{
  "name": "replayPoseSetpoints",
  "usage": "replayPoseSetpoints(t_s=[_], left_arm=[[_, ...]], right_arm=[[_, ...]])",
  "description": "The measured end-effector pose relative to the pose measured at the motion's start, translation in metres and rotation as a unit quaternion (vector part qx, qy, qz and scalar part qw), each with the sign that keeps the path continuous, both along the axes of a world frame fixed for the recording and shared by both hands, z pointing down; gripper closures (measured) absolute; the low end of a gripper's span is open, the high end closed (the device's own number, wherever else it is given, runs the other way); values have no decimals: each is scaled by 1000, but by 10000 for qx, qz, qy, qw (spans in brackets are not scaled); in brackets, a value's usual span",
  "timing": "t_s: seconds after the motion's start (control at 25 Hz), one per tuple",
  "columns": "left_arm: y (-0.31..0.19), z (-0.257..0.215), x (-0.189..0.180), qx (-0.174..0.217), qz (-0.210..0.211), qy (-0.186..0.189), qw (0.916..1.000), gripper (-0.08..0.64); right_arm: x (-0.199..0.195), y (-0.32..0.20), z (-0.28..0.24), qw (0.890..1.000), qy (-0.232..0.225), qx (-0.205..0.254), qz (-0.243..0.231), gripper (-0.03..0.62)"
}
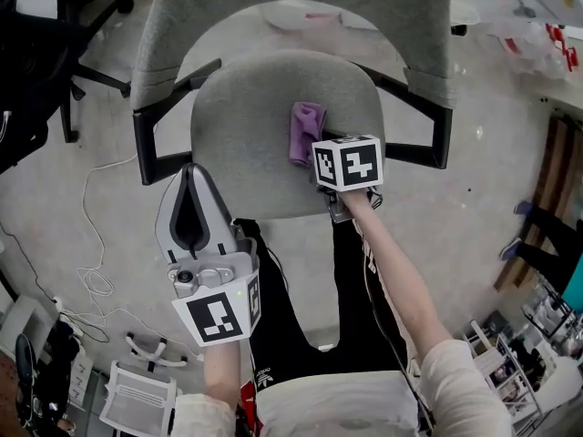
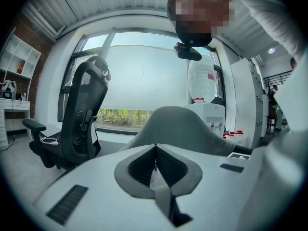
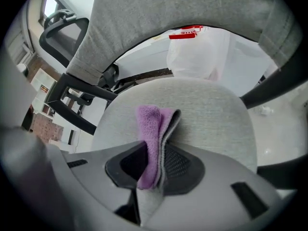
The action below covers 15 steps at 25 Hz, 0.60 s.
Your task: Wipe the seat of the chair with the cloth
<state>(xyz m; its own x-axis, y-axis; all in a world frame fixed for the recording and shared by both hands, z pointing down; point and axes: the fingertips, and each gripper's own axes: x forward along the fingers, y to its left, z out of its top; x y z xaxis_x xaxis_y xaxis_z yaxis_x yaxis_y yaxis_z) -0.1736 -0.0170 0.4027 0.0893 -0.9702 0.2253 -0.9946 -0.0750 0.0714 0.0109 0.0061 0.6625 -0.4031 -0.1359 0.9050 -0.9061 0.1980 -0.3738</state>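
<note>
Wiping: right gripper (image 3: 155, 147), clenched on cloth (image 3: 148, 117), should press flat & sweep seat (image 1: 246, 126) w/ overlapping passes; left gripper (image 2: 155, 150) closed, empty.

Chair (image 1: 273, 80): grey fabric upholstery, black armrests (image 1: 155, 148), grey backrest (image 1: 273, 7) upright behind. Seat (image 1: 264, 135): rounded, level, surface uniform grey with no visible marks.

Cloth (image 1: 306, 133): purple, fleecy, folded lengthwise into a narrow strip, with a grey edge showing along one fold. It lies on the seat, right of centre, running from the front toward the backrest. The far end rests on the fabric. The near end is clamped between the jaws of the right gripper (image 3: 156, 153).
</note>
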Motion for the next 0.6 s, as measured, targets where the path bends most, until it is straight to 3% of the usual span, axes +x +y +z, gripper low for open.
replayPoseSetpoints(t_s=[0.24,0.6], left_arm=[[-6,2,18,-7,90,-7,10000,548],[-18,5,40,-76,313,-32,9995,548]], right_arm=[[69,-5,-1,9978,645,98,107,502],[131,-4,-7,9899,1299,109,558,502]])
